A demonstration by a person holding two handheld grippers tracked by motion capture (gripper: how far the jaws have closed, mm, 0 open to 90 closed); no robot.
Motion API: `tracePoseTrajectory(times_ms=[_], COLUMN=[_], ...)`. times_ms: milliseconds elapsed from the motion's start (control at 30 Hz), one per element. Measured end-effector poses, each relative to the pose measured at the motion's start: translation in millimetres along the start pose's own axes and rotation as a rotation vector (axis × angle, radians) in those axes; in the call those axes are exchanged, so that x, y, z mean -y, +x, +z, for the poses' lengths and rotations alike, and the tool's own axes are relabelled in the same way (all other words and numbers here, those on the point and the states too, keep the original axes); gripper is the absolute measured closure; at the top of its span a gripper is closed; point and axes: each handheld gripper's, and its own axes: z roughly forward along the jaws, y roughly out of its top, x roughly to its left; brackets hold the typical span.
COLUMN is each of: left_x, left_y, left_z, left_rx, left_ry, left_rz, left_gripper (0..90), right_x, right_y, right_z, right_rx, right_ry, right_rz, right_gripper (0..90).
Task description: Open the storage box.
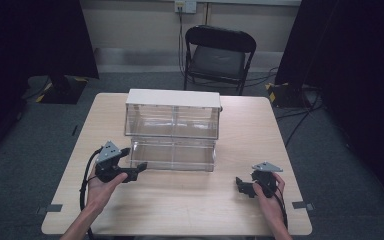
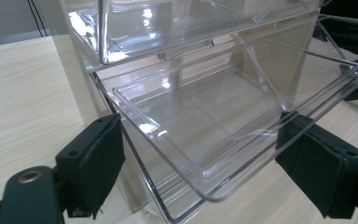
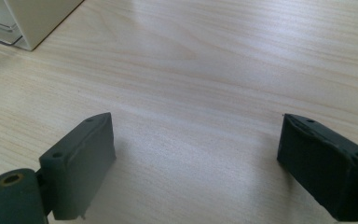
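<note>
High view shows a clear plastic drawer unit (image 1: pixel 172 125) at mid-desk (image 1: pixel 190 205), its lower drawer (image 1: pixel 172 155) pulled out toward the person, with the left gripper (image 1: pixel 132 172) at that drawer's left front corner. Left gripper view has the jaws spread, the drawer's front edge (image 2: pixel 205 186) between them but unpinched; the right gripper (image 1: pixel 244 187) rests released over bare desk. Likely light, stiff, slick and crackable; grip the front lip.

Clear lower drawer (image 1: pixel 173 155) pulled out, empty.

Black tongs (image 1: pixel 139 169) with grey three-cornered plates, felt-like pads, brass eyelets, black cables.
</note>
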Motion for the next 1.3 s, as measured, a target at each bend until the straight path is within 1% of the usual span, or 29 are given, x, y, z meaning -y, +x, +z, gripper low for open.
tracePoseTrajectory(times_ms=[33,67,167,233,300,333,400,433,500,533,567,600,800,833,900,967,1033,1133,1167,1233,1267,1300], left_x=[-1.5,-2.8,-4.2,-4.2,-4.7,-4.6,-5.1,-5.5,-6.0,-6.9,-7.8,-8.7,-9.9,-10.2,-12.5,-13.7,-14.2,-16.2,-16.8,-18.1,-19.0,-19.4], left_y=[0.2,0.0,0.5,1.7,2.8,2.6,3.6,3.9,4.4,5.0,4.7,5.2,6.0,5.9,6.4,6.5,6.7,6.9,6.7,7.7,7.6,8.0], left_z=[-0.2,-0.3,0.2,-0.2,-1.2,-1.8,-2.8,-3.5,-4.1,-4.8,-5.1,-5.2,-4.6,-4.3,-3.5,-3.1,-3.1,-3.3,-3.1,-3.0,-2.6,-2.6], left_rx=[-0.001,0.001,0.002,-0.003,0.002,-0.002,-0.008,-0.009,-0.008,-0.01,-0.015,-0.011,-0.004,-0.003,-0.011,-0.009,-0.01,-0.012,-0.011,-0.008,-0.006,-0.008], left_ry=[0.003,-0.004,-0.003,-0.002,-0.009,-0.014,-0.013,-0.011,-0.022,-0.022,-0.019,-0.023,-0.033,-0.037,-0.035,-0.042,-0.039,-0.042,-0.049,-0.05,-0.05,-0.05], left_rz=[0.011,0.01,-0.005,-0.003,-0.013,-0.018,-0.011,-0.012,-0.021,-0.013,-0.013,-0.008,-0.028,-0.038,-0.027,-0.027,-0.025,-0.028,-0.036,-0.03,-0.043,-0.038], left_gripper=[15.5,15.5,15.4,15.5,15.5,15.5,15.5,15.5,15.5,15.5,15.5,15.5,15.6,15.5,15.5,15.5,15.5,15.5,15.5,15.5,15.5,15.5], right_x=[0.0,0.0,0.0,0.0,0.0,0.0,0.0,0.0,0.0,0.0,0.0,0.0,0.0,0.0,0.0,0.0,0.0,0.0,0.0,0.0,0.0,0.0], right_y=[0.0,0.0,0.0,0.0,0.0,0.0,0.0,0.0,0.0,0.0,0.0,0.0,0.0,0.0,0.0,0.0,0.0,0.0,0.0,0.0,0.0,0.0], right_z=[0.0,0.0,0.0,0.0,0.0,0.0,0.0,0.0,0.0,0.0,0.0,0.0,0.0,0.0,0.0,0.0,0.0,0.0,0.0,0.0,0.0,0.0], right_rx=[0.0,0.0,0.0,0.0,0.0,0.0,0.0,0.0,0.0,0.0,0.0,0.0,0.0,0.0,0.0,0.0,0.001,0.0,0.0,0.0,0.0,0.0], right_ry=[0.0,0.0,0.0,0.0,0.0,0.0,0.0,0.0,0.0,0.0,0.0,0.0,0.0,0.0,0.0,0.0,0.0,0.0,0.0,0.0,0.0,0.0], right_rz=[0.0,0.0,0.0,0.0,0.0,0.0,0.0,0.0,0.0,-0.001,0.0,0.0,0.0,0.0,0.0,0.0,0.0,0.0,0.0,0.0,0.0,0.0], right_gripper=[10.3,10.3,10.3,10.3,10.3,10.3,10.3,10.3,10.3,10.3,10.3,10.3,10.3,10.3,10.3,10.3,10.3,10.3,10.3,10.3,10.3,10.3])
